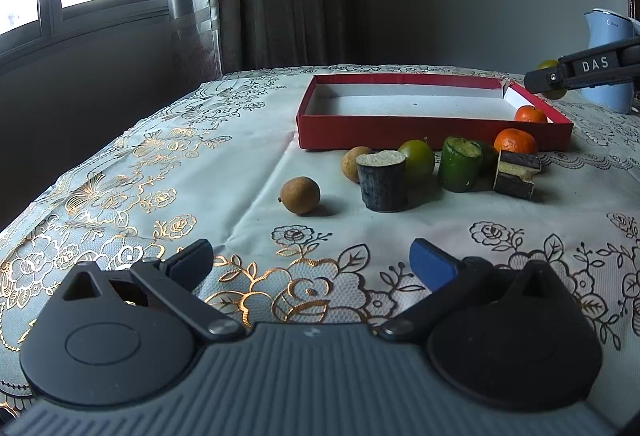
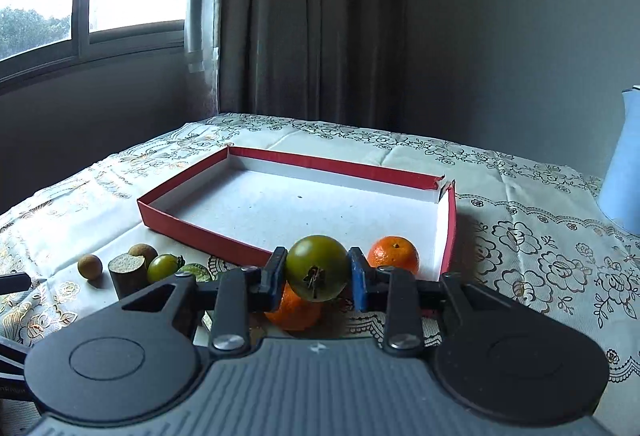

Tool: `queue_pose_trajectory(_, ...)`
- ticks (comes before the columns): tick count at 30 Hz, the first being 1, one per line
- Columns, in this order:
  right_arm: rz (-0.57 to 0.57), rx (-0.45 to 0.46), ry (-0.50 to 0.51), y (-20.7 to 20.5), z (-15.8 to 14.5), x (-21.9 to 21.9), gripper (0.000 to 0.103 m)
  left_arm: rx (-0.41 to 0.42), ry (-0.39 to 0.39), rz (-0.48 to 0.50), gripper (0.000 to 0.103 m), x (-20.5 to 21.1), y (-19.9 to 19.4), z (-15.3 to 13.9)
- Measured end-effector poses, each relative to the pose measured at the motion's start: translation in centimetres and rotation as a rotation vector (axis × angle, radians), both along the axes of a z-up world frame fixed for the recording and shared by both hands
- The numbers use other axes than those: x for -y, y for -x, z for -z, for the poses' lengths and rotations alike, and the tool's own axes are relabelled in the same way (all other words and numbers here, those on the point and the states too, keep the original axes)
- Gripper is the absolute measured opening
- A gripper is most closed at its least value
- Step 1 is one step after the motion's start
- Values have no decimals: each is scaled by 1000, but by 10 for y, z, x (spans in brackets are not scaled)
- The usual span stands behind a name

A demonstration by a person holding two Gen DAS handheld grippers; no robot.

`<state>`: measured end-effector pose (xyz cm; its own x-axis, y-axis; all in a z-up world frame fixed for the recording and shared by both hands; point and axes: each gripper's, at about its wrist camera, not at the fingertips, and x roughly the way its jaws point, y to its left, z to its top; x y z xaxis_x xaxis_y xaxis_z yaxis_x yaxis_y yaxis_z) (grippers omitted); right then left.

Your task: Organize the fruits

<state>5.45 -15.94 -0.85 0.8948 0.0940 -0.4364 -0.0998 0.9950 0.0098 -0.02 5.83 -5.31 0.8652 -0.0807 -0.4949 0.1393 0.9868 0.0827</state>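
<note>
Just short of the red box [image 2: 446,232], at its near rim, the right gripper [image 2: 318,278] pinches a green tomato [image 2: 318,266] between its blue pads, stem facing the camera, clear of the cloth. One orange [image 2: 394,254] sits inside the box at its 5 o'clock corner; another orange [image 2: 294,310] lies on the cloth below the tomato. The left gripper [image 1: 312,264] hangs spread and empty over the tablecloth [image 1: 120,196], with a longan [image 1: 300,195] at its 12 o'clock. To place the tomato well, I would carry it high enough to clear the rim, toward 11 o'clock onto bare white floor, away from the orange, lower until it rests, then ease the pads apart so it does not roll.
</note>
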Motion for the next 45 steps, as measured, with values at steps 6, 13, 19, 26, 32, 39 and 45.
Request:
queue_pose_trajectory(6, 43, 20, 22, -48, 2, -3, 31, 0, 0, -1, 103, 0, 0, 0)
queue_pose_trajectory(13, 90, -48, 9, -99, 22, -2, 31, 6, -6, 0, 103, 1, 0, 0)
queue_pose_trajectory(19, 95, -105, 18, -117, 38, -7, 32, 9, -8, 0, 103, 1, 0, 0)
queue_pose_trajectory(26, 113, -140, 13, -114, 44, -6, 44, 9, -8, 0, 103, 1, 0, 0)
queue_pose_trajectory(32, 125, -32, -30, -67, 26, 7, 72, 9, -8, 0, 103, 1, 0, 0)
queue_pose_trajectory(39, 231, -35, -40, 5, 37, 39, 89, 10, -12, -1, 103, 1, 0, 0)
queue_pose_trajectory(45, 304, -128, -51, 18, 51, 52, 90, -29, 34, -2, 103, -5, -5, -1)
